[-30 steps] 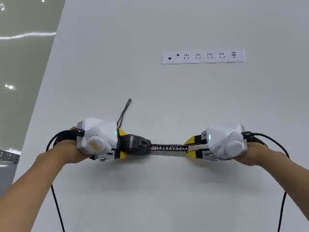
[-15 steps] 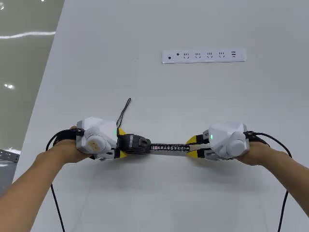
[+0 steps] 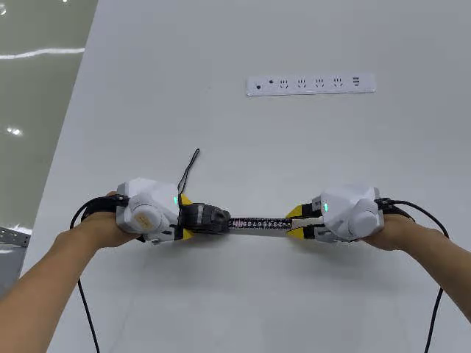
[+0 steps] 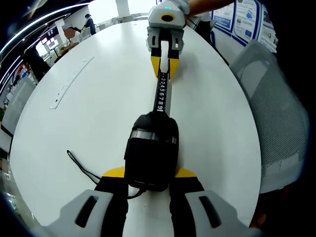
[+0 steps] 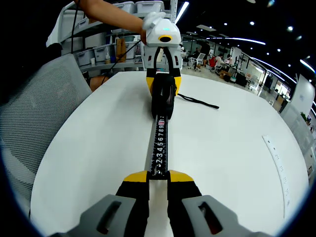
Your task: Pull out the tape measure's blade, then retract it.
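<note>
While the left tool [image 3: 184,218] clamps the tape measure [image 3: 205,219] on the desk [image 3: 294,147], its blade [image 3: 257,222] stands partly out.
Right tool [image 3: 295,223] pinches the blade tip; recommend a straight, level pull, body held steady.

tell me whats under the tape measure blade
Bare white table lies under the blade, which spans from the black case to the right gripper. The blade's tip is covered by that gripper's jaws.
</note>
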`<state>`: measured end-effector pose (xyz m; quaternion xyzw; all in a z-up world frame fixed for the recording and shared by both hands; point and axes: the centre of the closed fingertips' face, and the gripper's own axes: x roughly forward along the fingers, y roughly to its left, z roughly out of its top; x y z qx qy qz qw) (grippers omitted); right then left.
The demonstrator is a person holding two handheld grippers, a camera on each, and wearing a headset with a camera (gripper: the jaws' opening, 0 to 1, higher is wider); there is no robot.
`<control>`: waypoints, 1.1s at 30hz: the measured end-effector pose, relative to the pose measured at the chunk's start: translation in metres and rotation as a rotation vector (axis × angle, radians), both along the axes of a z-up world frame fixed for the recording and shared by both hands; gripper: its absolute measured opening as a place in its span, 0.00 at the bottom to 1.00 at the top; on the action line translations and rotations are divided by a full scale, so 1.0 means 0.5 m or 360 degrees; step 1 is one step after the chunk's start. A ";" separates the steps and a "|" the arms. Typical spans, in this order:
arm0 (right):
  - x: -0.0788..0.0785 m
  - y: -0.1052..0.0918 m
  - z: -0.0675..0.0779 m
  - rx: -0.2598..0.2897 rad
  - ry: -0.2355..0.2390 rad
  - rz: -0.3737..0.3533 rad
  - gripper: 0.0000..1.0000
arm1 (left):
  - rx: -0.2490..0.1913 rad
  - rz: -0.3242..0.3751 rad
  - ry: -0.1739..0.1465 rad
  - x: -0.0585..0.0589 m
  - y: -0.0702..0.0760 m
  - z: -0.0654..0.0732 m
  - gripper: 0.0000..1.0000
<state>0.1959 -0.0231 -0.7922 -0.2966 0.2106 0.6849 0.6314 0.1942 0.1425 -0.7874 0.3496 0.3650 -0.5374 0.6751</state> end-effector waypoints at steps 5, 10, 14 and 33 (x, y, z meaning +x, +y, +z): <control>0.001 -0.003 0.002 0.0000 0.0000 -0.0002 0.12 | 0.0003 0.0000 -0.0003 0.001 0.002 -0.001 0.27; 0.000 -0.004 0.002 0.0001 -0.0003 -0.0001 0.12 | 0.0006 -0.0001 -0.0003 0.003 0.005 -0.007 0.27; 0.000 -0.006 0.002 0.0002 -0.0003 -0.0002 0.12 | 0.0006 0.0000 -0.0004 0.001 0.003 -0.003 0.27; 0.001 -0.015 0.005 -0.0002 -0.0012 -0.0002 0.12 | 0.0010 0.0001 -0.0005 -0.003 -0.001 0.006 0.27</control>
